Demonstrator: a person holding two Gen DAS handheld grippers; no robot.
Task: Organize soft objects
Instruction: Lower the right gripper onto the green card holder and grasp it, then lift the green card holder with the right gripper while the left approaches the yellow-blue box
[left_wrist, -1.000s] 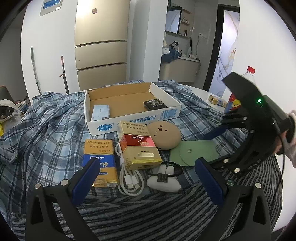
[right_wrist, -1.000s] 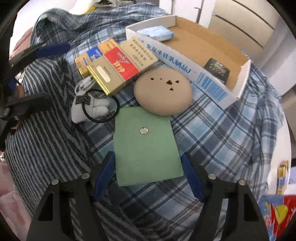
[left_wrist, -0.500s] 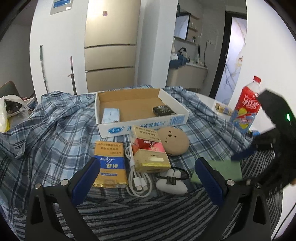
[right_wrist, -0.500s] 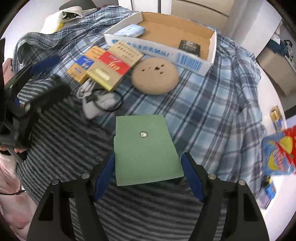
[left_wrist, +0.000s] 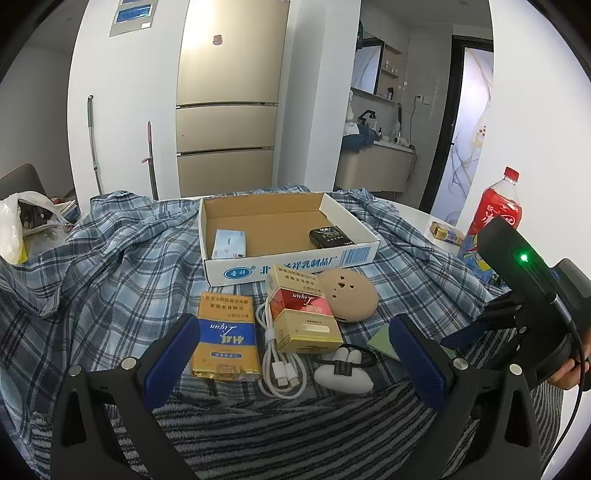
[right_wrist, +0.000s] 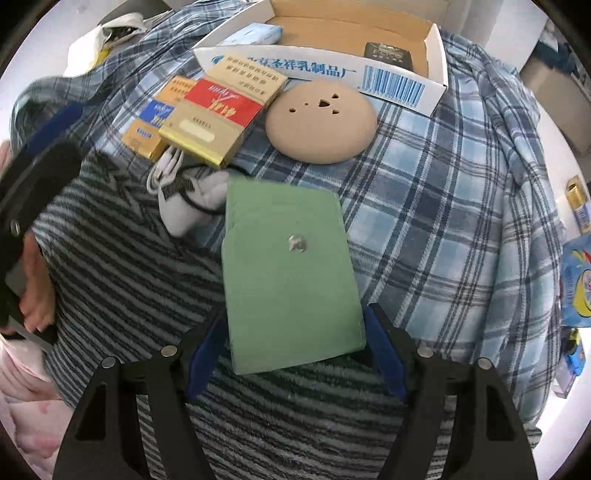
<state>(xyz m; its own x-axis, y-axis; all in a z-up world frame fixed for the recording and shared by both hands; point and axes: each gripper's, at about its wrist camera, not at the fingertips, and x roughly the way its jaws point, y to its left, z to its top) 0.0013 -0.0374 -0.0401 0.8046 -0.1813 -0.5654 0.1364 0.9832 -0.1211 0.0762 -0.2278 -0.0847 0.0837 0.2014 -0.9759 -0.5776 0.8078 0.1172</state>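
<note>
My right gripper (right_wrist: 295, 354) is shut on a flat green pouch (right_wrist: 290, 273) with a metal snap and holds it above the cloth; a corner of the pouch shows in the left wrist view (left_wrist: 384, 341). My left gripper (left_wrist: 295, 363) is open and empty, low over the striped cloth. Ahead of it lie a white soft item with a black band (left_wrist: 343, 371), a white cable (left_wrist: 282, 363), a gold-blue pack (left_wrist: 225, 341), a gold-red carton (left_wrist: 301, 314) and a tan round pad (left_wrist: 349, 295). The open cardboard box (left_wrist: 291, 264) stands behind.
The box holds a pale blue packet (left_wrist: 229, 243) and a black packet (left_wrist: 330, 236). A red soda bottle (left_wrist: 496, 210) and snack bags (right_wrist: 576, 277) stand at the right. A white plastic bag (left_wrist: 14, 229) lies far left. Plaid and striped cloths cover the table.
My right gripper with the green pouch has moved back in toward the carton and tan pad. The left gripper view has shifted slightly; the items on the table have not moved.
</note>
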